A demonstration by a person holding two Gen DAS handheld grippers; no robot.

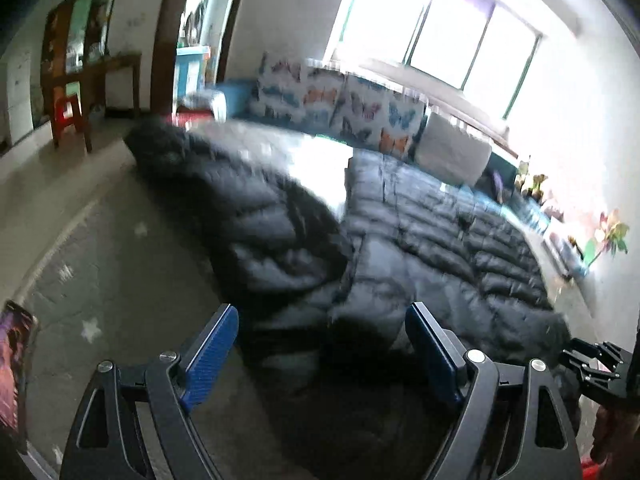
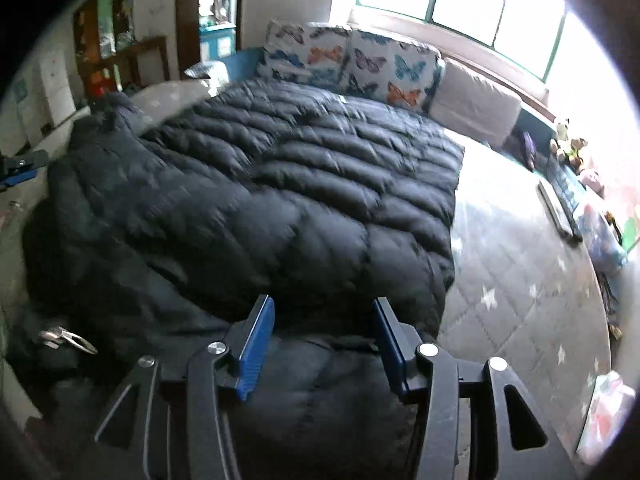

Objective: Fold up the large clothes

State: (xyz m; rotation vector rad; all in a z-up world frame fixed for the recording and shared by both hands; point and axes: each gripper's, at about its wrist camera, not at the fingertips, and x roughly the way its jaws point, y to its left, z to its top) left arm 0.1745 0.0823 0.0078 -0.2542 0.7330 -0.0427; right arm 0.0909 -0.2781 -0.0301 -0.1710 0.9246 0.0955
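Garment: a large black quilted down jacket (image 2: 260,184) lies spread on a grey star-print mat (image 2: 520,288); butterfly cushions (image 2: 352,60) sit just behind its far edge.
Lay of it: the main body is fairly flat; on its left, in the right wrist view, a darker part looks bunched up, possibly a sleeve or hood, though blur makes that hard to say.
Left gripper (image 1: 322,344): jaws spread wide, nothing between them, poised over the near edge of the jacket.
Right gripper (image 2: 324,332): jaws also wide apart and empty, above the near hem; contact with the fabric cannot be told.
Handling: judged soft, puffy and light for its bulk, with a slick shell that may slide out of a shallow pinch and spring back after folding.
Where to take hold: best at a seamed edge or hem corner, pinching deep.
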